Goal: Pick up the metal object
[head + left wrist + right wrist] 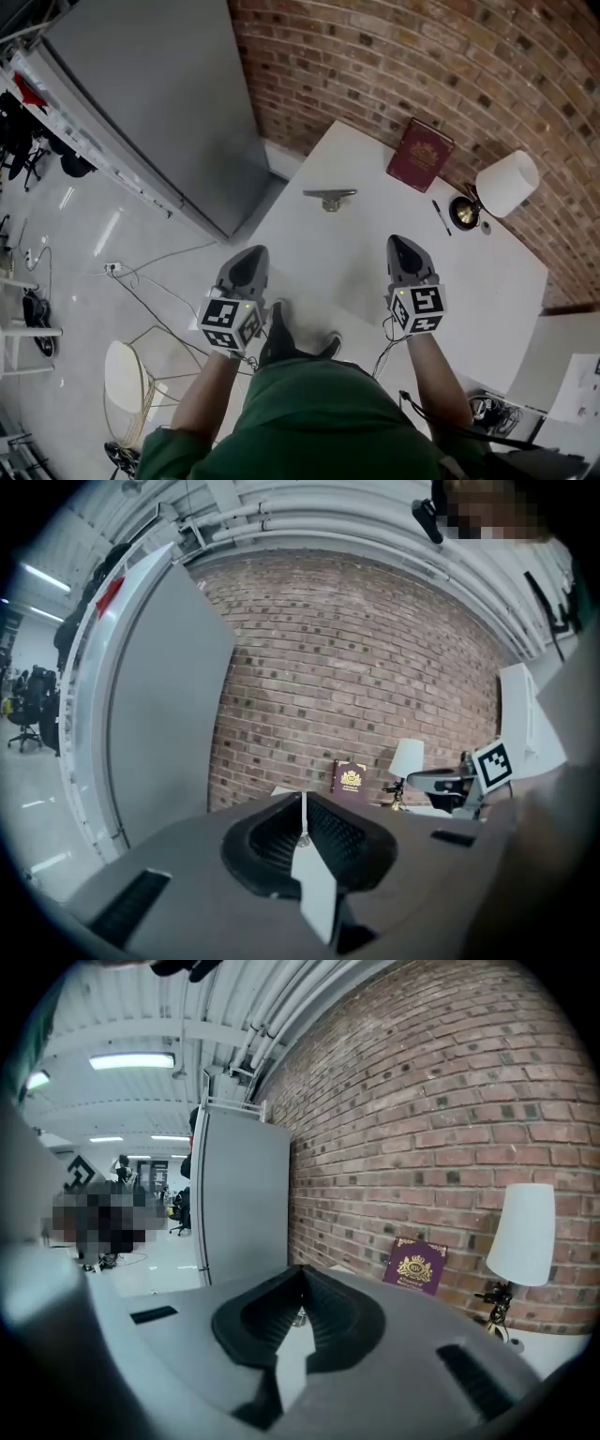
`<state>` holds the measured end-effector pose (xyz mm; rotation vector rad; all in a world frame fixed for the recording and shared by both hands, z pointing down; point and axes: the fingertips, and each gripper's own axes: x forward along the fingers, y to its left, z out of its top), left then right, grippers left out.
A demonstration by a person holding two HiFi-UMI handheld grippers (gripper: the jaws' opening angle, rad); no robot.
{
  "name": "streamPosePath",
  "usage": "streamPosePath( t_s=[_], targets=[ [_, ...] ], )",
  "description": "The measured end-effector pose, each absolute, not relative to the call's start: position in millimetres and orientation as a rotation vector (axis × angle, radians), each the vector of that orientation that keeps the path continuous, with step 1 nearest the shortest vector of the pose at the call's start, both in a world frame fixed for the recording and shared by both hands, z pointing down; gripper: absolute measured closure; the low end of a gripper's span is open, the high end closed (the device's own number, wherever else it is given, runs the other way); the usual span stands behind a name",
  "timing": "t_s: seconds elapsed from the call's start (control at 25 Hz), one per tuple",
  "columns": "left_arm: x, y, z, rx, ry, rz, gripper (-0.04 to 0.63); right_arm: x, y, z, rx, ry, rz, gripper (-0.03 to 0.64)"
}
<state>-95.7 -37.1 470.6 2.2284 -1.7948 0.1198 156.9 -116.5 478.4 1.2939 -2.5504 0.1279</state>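
The left gripper is closed. In the left gripper view its two ribbed black jaws meet at the tips, with only a narrow slit behind them and nothing held between them. The right gripper is in the same state. In the right gripper view its jaws are pressed together at the tips and are empty.

Both grippers are held side by side over the near part of the white worktop, pointing away from the person. Neither touches any item.

The metal object, a flat silver bar on a short round stem, lies on the worktop ahead of the grippers. It is roughly midway between their lines and well apart from both.

A maroon book leans against the brick wall beyond the object. To its right stands a table lamp with a white shade, and a pen lies near the lamp base. A grey cabinet stands to the left of the worktop.
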Motion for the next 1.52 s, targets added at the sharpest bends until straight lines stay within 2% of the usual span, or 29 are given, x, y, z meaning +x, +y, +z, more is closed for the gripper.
streamPosePath(
  t_s=[0.32, 0.6, 0.84, 1.2, 1.52],
  targets=[
    [-105, -101, 486, 2.32, -1.563, 0.188, 0.58, 146, -171, 497, 1.413, -2.377, 0.108, 0.613],
    [-148, -123, 511, 2.32, -1.521, 0.242, 0.58, 82, -205, 539, 1.212, -2.269, -0.142, 0.612],
    [-190, -115, 524, 2.218, -1.517, 0.271, 0.58, 40, -219, 610, 0.91, -2.108, -0.359, 0.568],
    [-249, -97, 536, 2.091, -1.655, 0.27, 0.58, 25, -241, 711, 0.69, -1.797, -0.611, 0.545],
    [-276, -84, 550, 2.001, -1.699, 0.321, 0.58, 26, -267, 742, 0.663, -1.638, -0.761, 0.532]
  ],
)
